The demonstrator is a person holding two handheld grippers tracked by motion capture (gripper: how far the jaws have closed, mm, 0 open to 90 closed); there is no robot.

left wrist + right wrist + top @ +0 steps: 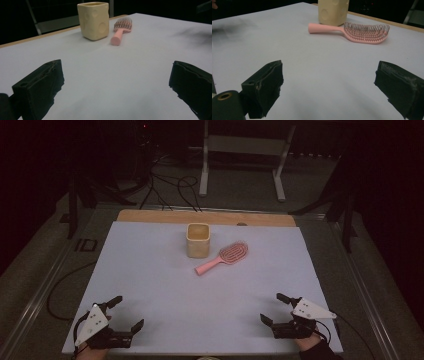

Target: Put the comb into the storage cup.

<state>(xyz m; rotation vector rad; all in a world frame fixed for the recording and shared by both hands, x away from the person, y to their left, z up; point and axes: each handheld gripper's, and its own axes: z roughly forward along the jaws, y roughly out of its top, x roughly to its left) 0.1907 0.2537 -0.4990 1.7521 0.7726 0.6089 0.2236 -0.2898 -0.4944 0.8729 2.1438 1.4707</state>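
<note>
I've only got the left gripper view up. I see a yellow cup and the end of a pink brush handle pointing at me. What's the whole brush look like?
Observer: The right gripper view shows the pink hairbrush side-on: bristles up, lying flat, handle running past the front of the yellow cup.
Operator: Are the brush and cup touching?
Observer: In the high view the brush lies just right of the cup; I can't tell whether there's a gap between them.
Operator: Where's the other gripper?
Observer: In the high view the right gripper sits at the near right corner of the white mat, jaws spread with nothing between them, mirroring the left gripper.
</note>
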